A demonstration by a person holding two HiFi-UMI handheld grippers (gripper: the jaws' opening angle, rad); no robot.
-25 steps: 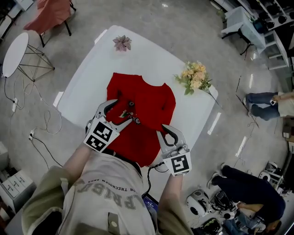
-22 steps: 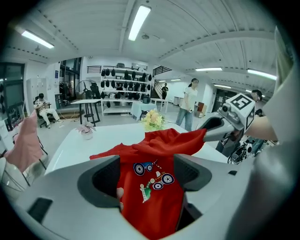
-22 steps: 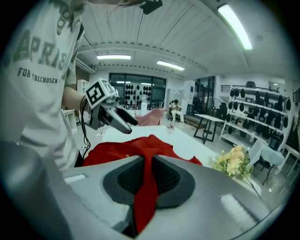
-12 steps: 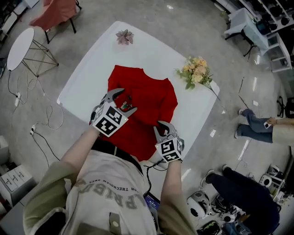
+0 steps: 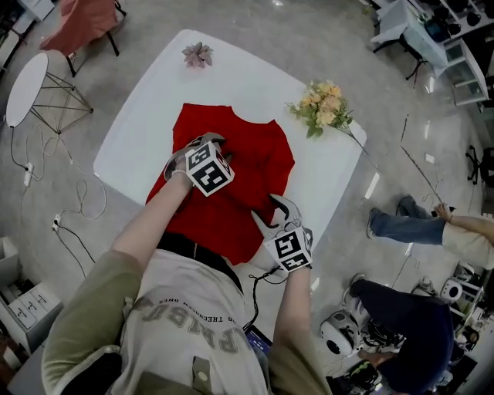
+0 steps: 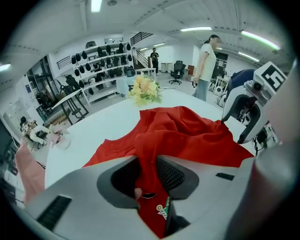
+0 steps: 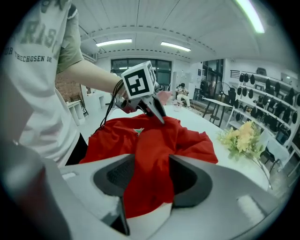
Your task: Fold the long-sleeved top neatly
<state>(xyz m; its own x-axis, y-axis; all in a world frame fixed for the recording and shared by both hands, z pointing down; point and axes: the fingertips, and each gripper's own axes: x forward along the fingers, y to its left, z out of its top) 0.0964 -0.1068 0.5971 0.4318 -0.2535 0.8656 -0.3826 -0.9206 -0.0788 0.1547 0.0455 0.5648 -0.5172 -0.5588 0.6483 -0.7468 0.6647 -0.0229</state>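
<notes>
A red long-sleeved top (image 5: pixel 258 166) lies rumpled on the white table (image 5: pixel 147 108). My left gripper (image 5: pixel 197 146) is over the top's middle and points steeply down. In the left gripper view a raised ridge of the red top (image 6: pixel 187 136) stands between the closing jaws of the left gripper (image 6: pixel 147 164), pinched there beside the neck label. My right gripper (image 5: pixel 272 212) is at the top's near right part. Its jaws are opening, and a slack fold of the red top (image 7: pixel 154 140) lies between the parted pads of the right gripper (image 7: pixel 150 173).
A yellow bouquet (image 5: pixel 324 112) lies at the table's far right and a pink flower (image 5: pixel 197 54) at its far corner. A round side table (image 5: pixel 23 89) and a chair (image 5: pixel 81 23) stand to the left. People sit and stand on the right.
The left gripper went from the top's near left edge toward its middle, dropped, and closed from wide open onto a fold. The right gripper sank a little and its shut jaws have parted.
</notes>
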